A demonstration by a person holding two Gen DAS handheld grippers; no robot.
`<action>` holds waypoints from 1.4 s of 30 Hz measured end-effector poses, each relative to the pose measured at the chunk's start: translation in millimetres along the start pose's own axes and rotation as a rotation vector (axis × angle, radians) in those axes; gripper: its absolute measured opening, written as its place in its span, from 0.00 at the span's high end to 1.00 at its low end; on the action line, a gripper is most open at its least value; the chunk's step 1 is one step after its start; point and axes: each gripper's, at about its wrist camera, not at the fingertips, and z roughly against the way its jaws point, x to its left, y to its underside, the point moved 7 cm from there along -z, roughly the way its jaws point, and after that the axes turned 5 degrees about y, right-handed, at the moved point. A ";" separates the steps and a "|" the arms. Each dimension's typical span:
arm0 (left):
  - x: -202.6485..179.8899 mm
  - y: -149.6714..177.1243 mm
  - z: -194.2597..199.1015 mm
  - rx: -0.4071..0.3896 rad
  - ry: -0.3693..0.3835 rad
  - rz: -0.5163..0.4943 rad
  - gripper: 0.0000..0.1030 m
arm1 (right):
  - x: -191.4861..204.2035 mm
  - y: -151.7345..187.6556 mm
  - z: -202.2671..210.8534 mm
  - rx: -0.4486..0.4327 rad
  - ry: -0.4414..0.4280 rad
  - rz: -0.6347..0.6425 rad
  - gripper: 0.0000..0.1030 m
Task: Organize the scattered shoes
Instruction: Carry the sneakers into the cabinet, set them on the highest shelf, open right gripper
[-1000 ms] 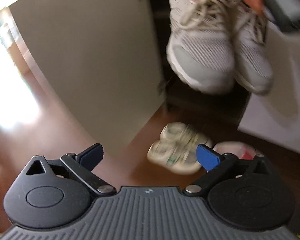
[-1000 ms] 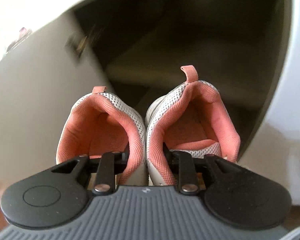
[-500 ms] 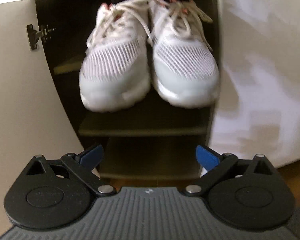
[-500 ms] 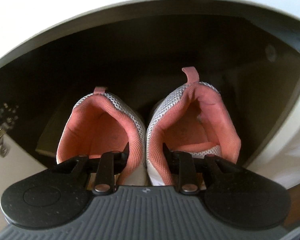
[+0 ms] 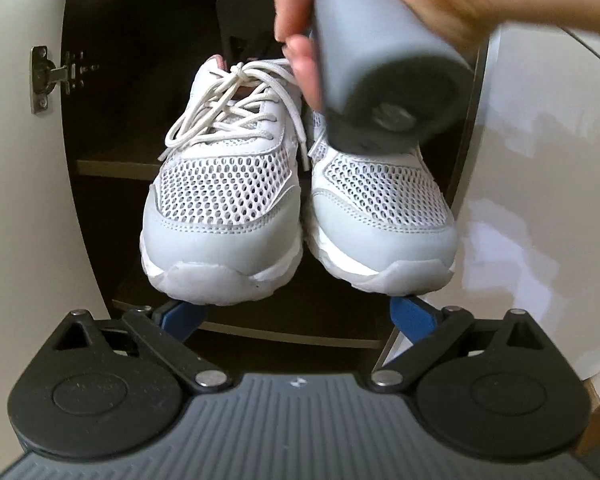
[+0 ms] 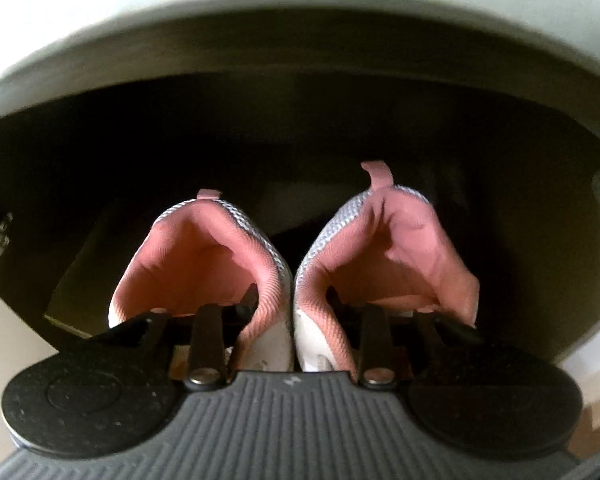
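Two white mesh sneakers with pink linings (image 5: 296, 204) hung at the dark wooden shoe cabinet (image 5: 140, 92), inner collars between the right gripper's (image 6: 292, 300) just-widening jaws; best lowered fully onto the shelf (image 5: 112, 168) before release, left gripper (image 5: 296, 316) spread empty.

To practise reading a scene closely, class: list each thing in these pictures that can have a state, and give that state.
sneakers: paired, hanging toes-down before the cupboard opening.
laces: tied.
cupboard door: swung open.
left gripper: open, empty.
right gripper: one finger inside each sneaker, inner collars between them, apparently gripped; jaws have just been opening.
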 end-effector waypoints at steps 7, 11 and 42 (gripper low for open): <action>13.9 -20.2 -5.8 -0.007 -0.006 -0.031 0.05 | 6.5 9.5 46.1 -0.242 -0.015 0.221 0.13; 18.6 -20.9 -8.3 0.014 -0.002 -0.039 0.05 | 1.3 28.6 88.6 -0.261 -0.056 0.231 0.18; 103.3 -63.5 -89.0 0.084 0.081 -0.258 0.06 | -74.6 31.2 9.8 -0.244 -0.065 0.187 0.50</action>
